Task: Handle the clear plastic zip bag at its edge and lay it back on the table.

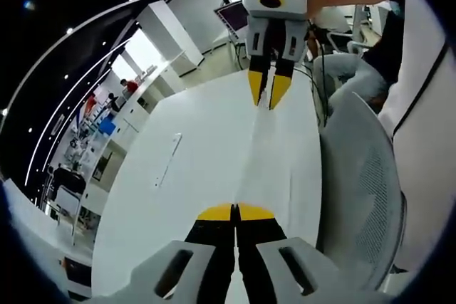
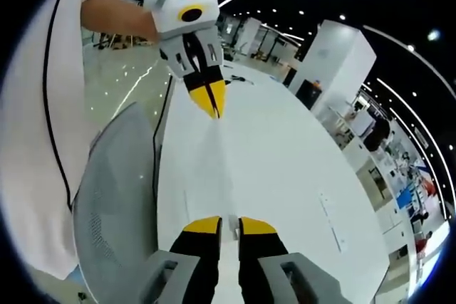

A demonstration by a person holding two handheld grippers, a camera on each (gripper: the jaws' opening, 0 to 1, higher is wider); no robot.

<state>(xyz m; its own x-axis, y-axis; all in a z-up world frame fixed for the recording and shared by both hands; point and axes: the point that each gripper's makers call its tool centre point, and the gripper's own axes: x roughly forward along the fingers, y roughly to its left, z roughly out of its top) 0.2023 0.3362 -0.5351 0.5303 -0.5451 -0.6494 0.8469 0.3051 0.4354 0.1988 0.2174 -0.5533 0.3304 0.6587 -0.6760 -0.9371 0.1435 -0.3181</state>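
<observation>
The clear plastic zip bag (image 1: 265, 149) is stretched taut above the white table (image 1: 192, 169), held at opposite edges by both grippers. In the left gripper view, the left gripper (image 1: 235, 213) has its yellow-tipped jaws pressed together on the near edge of the bag; the right gripper (image 1: 268, 90) pinches the far edge. In the right gripper view, the right gripper (image 2: 229, 226) has its jaws narrowed to a thin slot with the bag edge between them, and the left gripper (image 2: 211, 99) clamps the opposite edge over the far part of the table (image 2: 285, 161). The bag (image 2: 222, 169) is nearly transparent, so its side edges and its height above the table are hard to judge. A grey mesh chair (image 1: 363, 183) stands just beside the table.

Hazards from this state:
- Uneven release. If one gripper opens first, the bag is likely to swing and fold rather than lie flat.
- Excess tension. Pulling the grippers further apart could slip the film out of a grip.
- Lowering off the table's edge beside the chair could drop the bag.
</observation>
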